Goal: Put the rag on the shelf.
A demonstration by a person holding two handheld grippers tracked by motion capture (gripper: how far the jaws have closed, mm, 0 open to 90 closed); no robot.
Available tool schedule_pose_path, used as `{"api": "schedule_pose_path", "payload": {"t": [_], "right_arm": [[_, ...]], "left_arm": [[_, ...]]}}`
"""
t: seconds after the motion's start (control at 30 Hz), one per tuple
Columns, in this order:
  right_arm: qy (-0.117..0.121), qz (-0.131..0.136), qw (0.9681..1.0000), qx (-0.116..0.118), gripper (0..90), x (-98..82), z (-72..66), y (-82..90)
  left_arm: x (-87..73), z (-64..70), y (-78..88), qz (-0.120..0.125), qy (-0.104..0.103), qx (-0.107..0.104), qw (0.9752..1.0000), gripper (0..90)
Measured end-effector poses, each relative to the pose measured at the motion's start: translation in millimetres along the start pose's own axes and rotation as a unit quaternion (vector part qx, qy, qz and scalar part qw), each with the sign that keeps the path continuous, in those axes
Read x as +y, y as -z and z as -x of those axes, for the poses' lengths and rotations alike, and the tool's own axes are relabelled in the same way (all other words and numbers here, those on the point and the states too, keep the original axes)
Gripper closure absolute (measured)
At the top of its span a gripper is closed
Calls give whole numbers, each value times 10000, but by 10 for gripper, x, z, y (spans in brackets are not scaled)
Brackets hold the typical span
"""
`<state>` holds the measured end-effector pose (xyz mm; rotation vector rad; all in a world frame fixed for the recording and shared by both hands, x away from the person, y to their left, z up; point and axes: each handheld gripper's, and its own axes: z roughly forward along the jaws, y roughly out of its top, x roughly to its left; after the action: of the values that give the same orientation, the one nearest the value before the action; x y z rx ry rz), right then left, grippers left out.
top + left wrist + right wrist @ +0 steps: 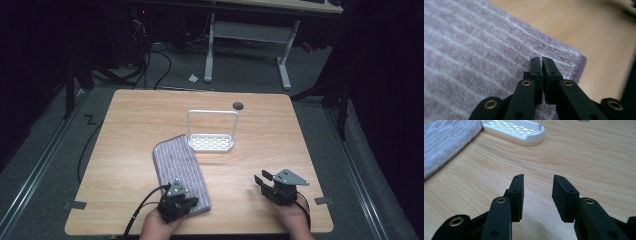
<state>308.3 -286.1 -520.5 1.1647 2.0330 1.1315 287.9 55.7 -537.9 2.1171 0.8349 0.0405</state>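
While my two hands came in at the near edge of the desk (125,115), the high view showed my left claw (179,202) over the near end of the striped grey-purple towel (177,165) and my right claw (272,184) well apart to the right, above bare wood. The folded towel lay flat with its long axis running from the near end under my left claw away and slightly leftward, its far end just beside the white rack (212,131) at mid-desk.

From the left claw view, my left claw (541,63) had its jaws almost together above the towel (479,47), close to its hemmed corner; whether any cloth was pinched between them I could not tell. I judged this the start of a pick at that corner, and the next move called for a firm bite on the edge before lifting.

Through the right claw view, my right claw (537,185) stood half open and empty over the wood, with the towel (446,137) and rack (516,130) farther off.
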Motion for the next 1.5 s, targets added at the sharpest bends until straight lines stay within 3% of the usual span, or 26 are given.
{"api": "schedule_pose_path", "payload": {"t": [0.07,0.1,0.17,0.2,0.3,0.33,0.37,0.4,0.5,0.57,0.63,0.8,0.83,1.0,1.03,1.07,1.13,1.3,1.4,1.5], "right_arm": [[42,21,9999,98,622,28,-59,-37],[84,22,9998,156,623,48,-89,-63],[164,50,9994,294,638,99,-164,-126],[181,68,9991,388,651,127,-210,-160],[198,42,9968,770,705,219,-382,-289],[262,18,9960,860,734,252,-455,-339],[353,-5,9942,1016,751,300,-543,-412],[401,-48,9932,1096,764,331,-602,-458],[621,-183,9899,1263,818,477,-842,-676],[735,-335,9871,1380,862,597,-1022,-876],[788,-490,9845,1490,880,703,-1149,-1061],[1106,-1001,9784,1430,900,735,-1279,-1344],[1158,-1061,9772,1430,900,697,-1279,-1335],[1126,-1056,9777,1425,900,515,-1163,-1045],[1120,-1069,9779,1406,900,469,-1140,-966],[1123,-1077,9783,1365,900,404,-1104,-861],[1063,-1087,9792,1347,900,310,-1040,-709],[947,-1060,9824,1213,900,30,-831,-272],[716,-988,9848,1239,898,-110,-729,-87],[588,-893,9862,1264,856,-140,-700,0]], "left_arm": [[-21,115,12,-39,-178,-89,9998,790],[-25,144,42,29,-287,-15,9996,748],[-24,115,160,413,-430,259,9979,698],[-21,56,236,618,-385,426,9964,683],[-62,-223,451,1107,34,844,9903,680],[-62,-223,451,1107,34,844,9903,681],[-121,-402,536,1114,190,1166,9867,681],[-152,-475,570,1108,251,1309,9849,681],[-202,-643,634,1158,528,1420,9816,662],[-200,-703,627,1139,649,1393,9815,653],[-178,-716,589,1069,611,1335,9834,651],[-117,-698,442,598,498,1184,9899,670],[-117,-686,409,526,487,1116,9912,670],[-84,-511,274,462,345,685,9960,669],[-67,-398,200,524,498,530,9960,665],[-46,-390,184,402,186,550,9975,659],[2,-261,92,320,31,379,9988,651],[44,84,-100,159,-461,14,9988,649],[47,163,-133,134,-558,-134,9983,636],[78,134,-106,224,-543,-93,9982,609]]}}
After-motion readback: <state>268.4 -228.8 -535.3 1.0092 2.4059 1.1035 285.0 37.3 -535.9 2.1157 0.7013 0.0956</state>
